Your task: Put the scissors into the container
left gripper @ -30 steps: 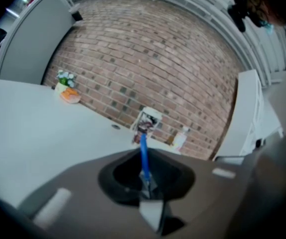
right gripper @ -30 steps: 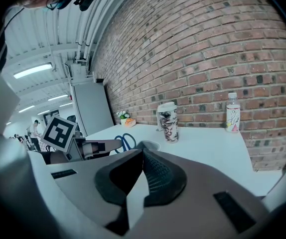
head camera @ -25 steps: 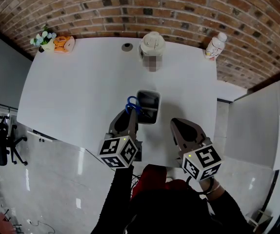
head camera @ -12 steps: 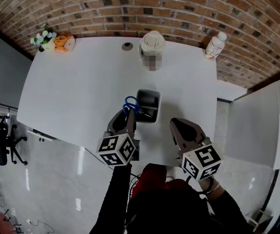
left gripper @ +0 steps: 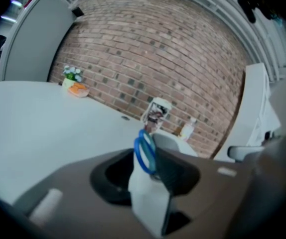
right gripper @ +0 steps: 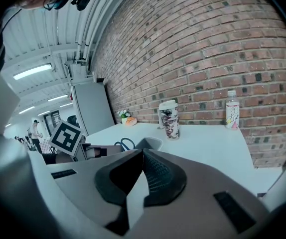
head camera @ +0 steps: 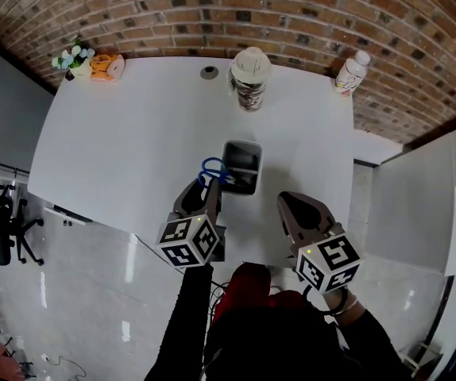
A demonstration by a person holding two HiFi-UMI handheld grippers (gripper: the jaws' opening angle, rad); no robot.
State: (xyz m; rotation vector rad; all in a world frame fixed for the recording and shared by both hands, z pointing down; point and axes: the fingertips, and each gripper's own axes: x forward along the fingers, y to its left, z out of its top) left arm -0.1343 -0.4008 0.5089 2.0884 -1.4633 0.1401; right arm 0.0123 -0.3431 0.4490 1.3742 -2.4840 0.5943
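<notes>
Left gripper (head camera: 209,187) at the container's (head camera: 242,144) left rim, jaws just opening with the scissors' (head camera: 212,169) handles between their tips; right gripper (head camera: 285,202) hangs near its right side, jaws together, empty.

The scissors (head camera: 214,169) (blue loop handles) lean over the left rim of the grey rectangular container (head camera: 254,155).

Left gripper's (head camera: 210,190) jaws just opened, scissors (head camera: 214,170) between them.
</notes>
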